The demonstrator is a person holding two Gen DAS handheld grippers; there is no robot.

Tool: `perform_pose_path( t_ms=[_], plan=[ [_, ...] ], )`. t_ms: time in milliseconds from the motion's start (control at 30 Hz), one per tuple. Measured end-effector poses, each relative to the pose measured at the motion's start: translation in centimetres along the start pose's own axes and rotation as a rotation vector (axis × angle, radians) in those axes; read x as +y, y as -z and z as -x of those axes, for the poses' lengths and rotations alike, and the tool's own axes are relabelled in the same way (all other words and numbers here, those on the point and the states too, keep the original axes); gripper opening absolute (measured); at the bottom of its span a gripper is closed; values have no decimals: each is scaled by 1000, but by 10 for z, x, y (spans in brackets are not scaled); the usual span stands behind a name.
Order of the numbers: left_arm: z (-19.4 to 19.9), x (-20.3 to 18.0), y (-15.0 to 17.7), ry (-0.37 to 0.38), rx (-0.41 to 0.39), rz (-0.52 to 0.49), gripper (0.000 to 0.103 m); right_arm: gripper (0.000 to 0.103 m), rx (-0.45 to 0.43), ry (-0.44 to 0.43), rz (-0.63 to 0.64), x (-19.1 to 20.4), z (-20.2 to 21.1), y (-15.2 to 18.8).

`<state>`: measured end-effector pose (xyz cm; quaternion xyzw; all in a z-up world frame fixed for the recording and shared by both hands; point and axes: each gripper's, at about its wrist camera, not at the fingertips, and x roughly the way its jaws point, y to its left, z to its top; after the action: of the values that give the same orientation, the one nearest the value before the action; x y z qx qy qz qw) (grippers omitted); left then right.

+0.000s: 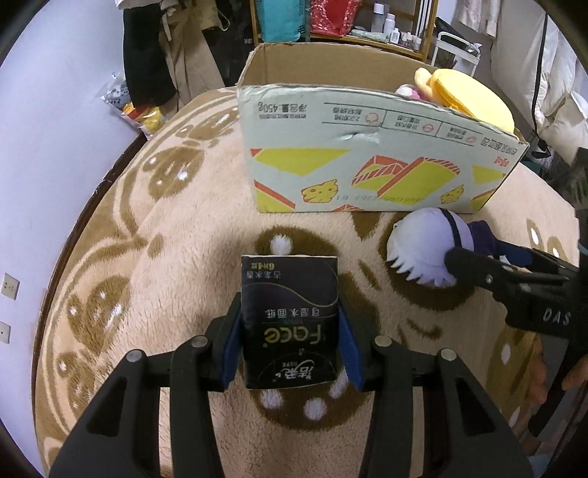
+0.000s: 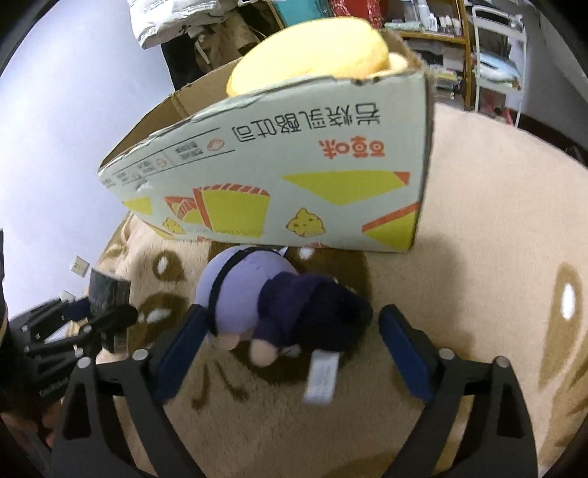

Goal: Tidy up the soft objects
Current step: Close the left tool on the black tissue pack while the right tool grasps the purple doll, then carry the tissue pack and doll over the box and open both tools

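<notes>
My left gripper (image 1: pixel 290 331) is shut on a black tissue pack (image 1: pixel 289 320) and holds it over the rug; it also shows in the right wrist view (image 2: pixel 108 294). A plush doll with white hair and dark clothes (image 2: pixel 279 305) lies on the rug in front of the open cardboard box (image 1: pixel 367 154). My right gripper (image 2: pixel 290 331) is open with its fingers on either side of the doll. In the left wrist view the doll (image 1: pixel 430 250) lies right of the pack with the right gripper's finger against it. A yellow plush (image 1: pixel 474 95) sits in the box.
A beige and brown fluffy rug (image 1: pixel 183 257) covers the floor. A white wall (image 1: pixel 44 128) runs on the left. Clothes hang behind the box, and shelves with bottles (image 1: pixel 389 25) stand at the back. A white rack (image 2: pixel 496 55) stands at the far right.
</notes>
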<state>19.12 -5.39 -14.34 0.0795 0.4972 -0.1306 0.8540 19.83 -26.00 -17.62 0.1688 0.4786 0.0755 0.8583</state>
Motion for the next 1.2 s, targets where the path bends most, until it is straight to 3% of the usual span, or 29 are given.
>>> perform_pose_path(
  t_ms=[133, 200, 367, 667, 933, 1200],
  plan=[
    [-6, 5, -1, 7, 5, 8, 44, 99, -20, -37, -14, 3, -5, 0],
    [-5, 7, -1, 12, 3, 9, 44, 83, -50, -56, -12, 6, 0, 1],
    [-3, 15, -1, 10, -8, 29, 44, 77, -88, -70, -11, 11, 10, -3],
    [23, 16, -4, -41, -76, 33, 44, 74, -125, -45, -57, 2, 33, -4],
    [61, 17, -10, -55, -170, 40, 44, 74, -185, 55, -9, 13, 82, -3],
    [100, 15, -36, -69, -280, 4, 44, 74, -286, 44, 16, 31, 131, -18]
  ],
)
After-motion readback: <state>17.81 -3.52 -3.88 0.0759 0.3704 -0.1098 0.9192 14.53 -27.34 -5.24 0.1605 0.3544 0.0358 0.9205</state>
